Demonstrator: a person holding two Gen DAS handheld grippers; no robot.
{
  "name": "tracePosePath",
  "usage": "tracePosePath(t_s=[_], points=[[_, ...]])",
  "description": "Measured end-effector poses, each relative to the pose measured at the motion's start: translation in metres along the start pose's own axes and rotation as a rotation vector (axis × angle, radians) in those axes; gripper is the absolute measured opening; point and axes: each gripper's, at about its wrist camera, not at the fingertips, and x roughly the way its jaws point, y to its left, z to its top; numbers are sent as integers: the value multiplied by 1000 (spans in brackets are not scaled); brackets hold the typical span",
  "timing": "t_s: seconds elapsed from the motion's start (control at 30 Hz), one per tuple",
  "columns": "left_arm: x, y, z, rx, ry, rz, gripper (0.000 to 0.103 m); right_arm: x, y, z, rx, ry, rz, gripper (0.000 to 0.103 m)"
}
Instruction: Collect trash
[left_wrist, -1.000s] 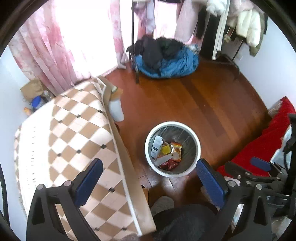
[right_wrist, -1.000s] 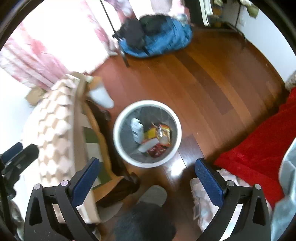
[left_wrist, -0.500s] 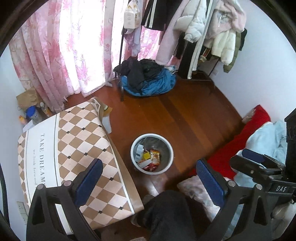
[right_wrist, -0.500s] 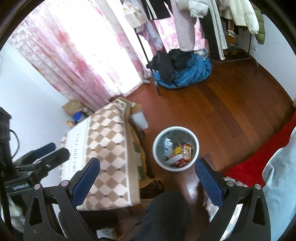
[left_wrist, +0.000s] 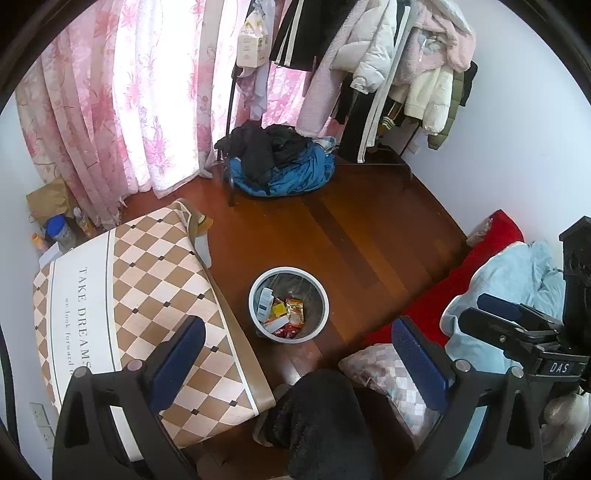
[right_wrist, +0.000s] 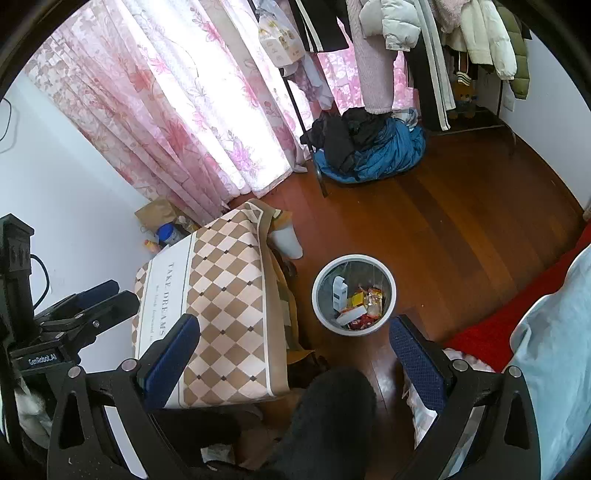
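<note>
Both grippers, left (left_wrist: 295, 354) and right (right_wrist: 291, 350), gape wide and empty above the bin (left_wrist: 289, 334); wrappers (left_wrist: 286, 314) lie inside, the table (left_wrist: 147, 295) looks bare — collecting seems finished.

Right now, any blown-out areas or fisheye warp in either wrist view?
Left wrist: curtains backlit, nearly clipped; edges bow, corners vignette black; trash bin sharp. Right wrist: curtains blown white in the middle, glare patch on floor near the bin; same barrel warp.
</note>
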Motion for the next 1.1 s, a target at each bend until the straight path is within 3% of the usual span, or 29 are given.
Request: tracePosePath(t_s=[1.1], points=[[-2, -8, -10, -31, 11, -52, 103, 4, 11, -15, 0, 26, 40, 103]])
